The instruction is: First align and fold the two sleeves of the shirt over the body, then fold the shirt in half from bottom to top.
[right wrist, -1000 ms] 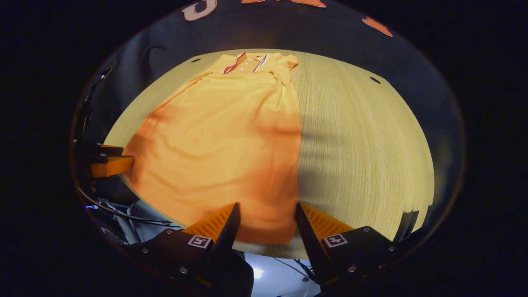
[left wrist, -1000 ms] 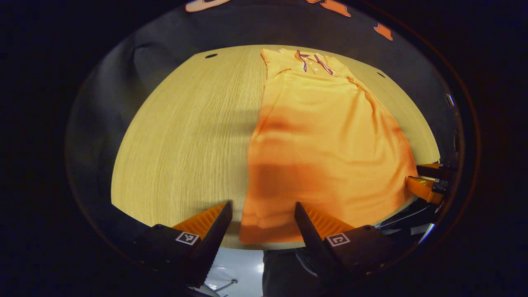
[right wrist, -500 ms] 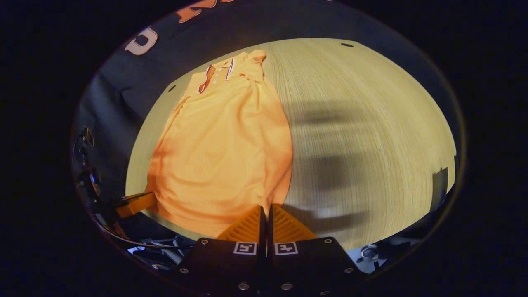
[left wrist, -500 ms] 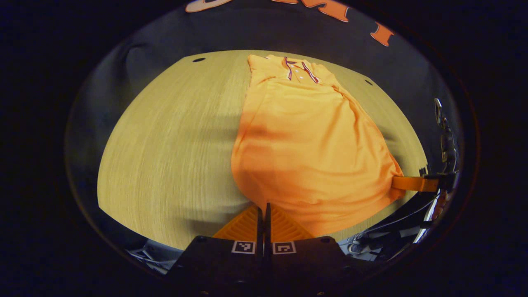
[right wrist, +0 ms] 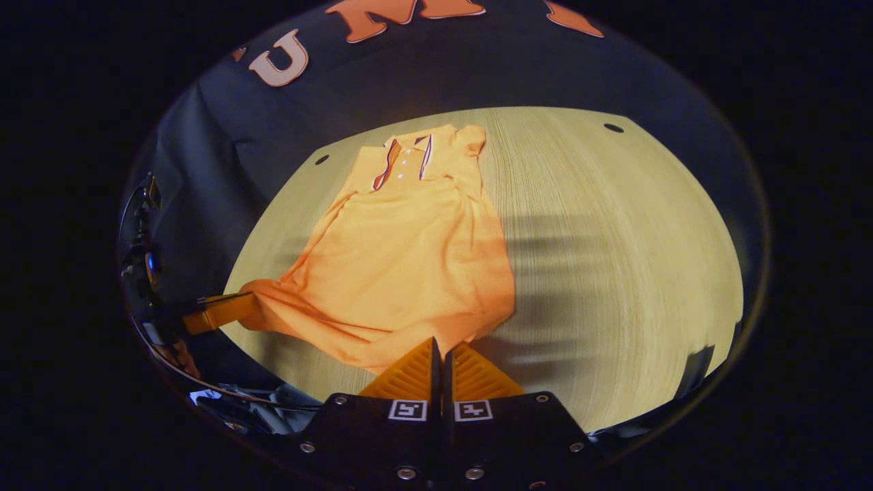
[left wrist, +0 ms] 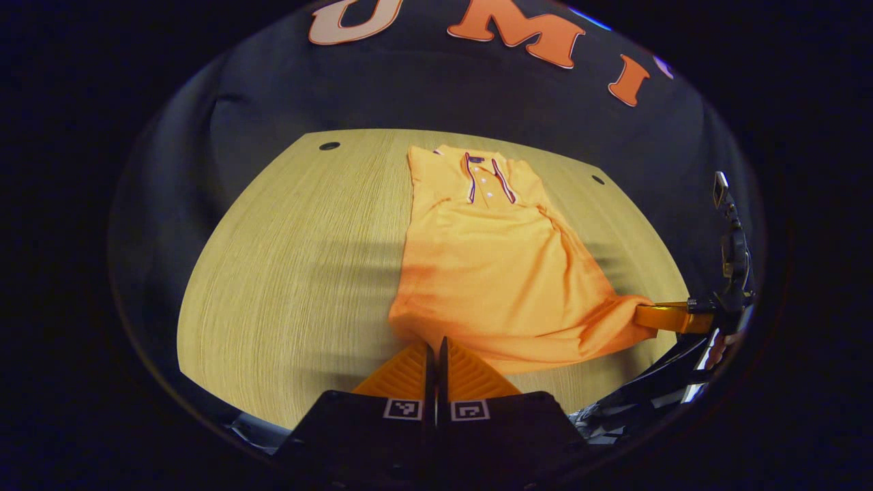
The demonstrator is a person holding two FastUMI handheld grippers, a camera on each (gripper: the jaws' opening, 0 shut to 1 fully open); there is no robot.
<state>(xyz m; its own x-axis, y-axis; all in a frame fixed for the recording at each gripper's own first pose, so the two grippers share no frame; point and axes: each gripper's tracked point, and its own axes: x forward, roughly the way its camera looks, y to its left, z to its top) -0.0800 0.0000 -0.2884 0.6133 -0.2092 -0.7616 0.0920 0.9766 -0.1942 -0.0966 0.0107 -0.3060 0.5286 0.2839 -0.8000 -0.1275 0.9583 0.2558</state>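
Note:
An orange polo shirt [left wrist: 498, 266] lies lengthwise on the wooden table [left wrist: 293, 273], collar at the far end, sleeves folded over the body. My left gripper [left wrist: 434, 344] is shut on the shirt's bottom left corner and holds it raised off the table. In the right gripper view the shirt [right wrist: 402, 259] runs away from my right gripper [right wrist: 440, 344], which is shut on the bottom right corner. The hem sags between the two corners. The right gripper [left wrist: 672, 318] shows at the right of the left gripper view; the left gripper [right wrist: 218, 310] shows at the left of the right gripper view.
The table has small dark holes [left wrist: 329, 145] near its far corners. Bare wood lies left of the shirt in the left gripper view and right of it [right wrist: 614, 259] in the right gripper view. Cables [right wrist: 225, 399] hang below the near table edge.
Both grippers went from open around the hem to shut on its corners. They have since lifted the hem and carried it toward the collar, so the shirt looks shorter.

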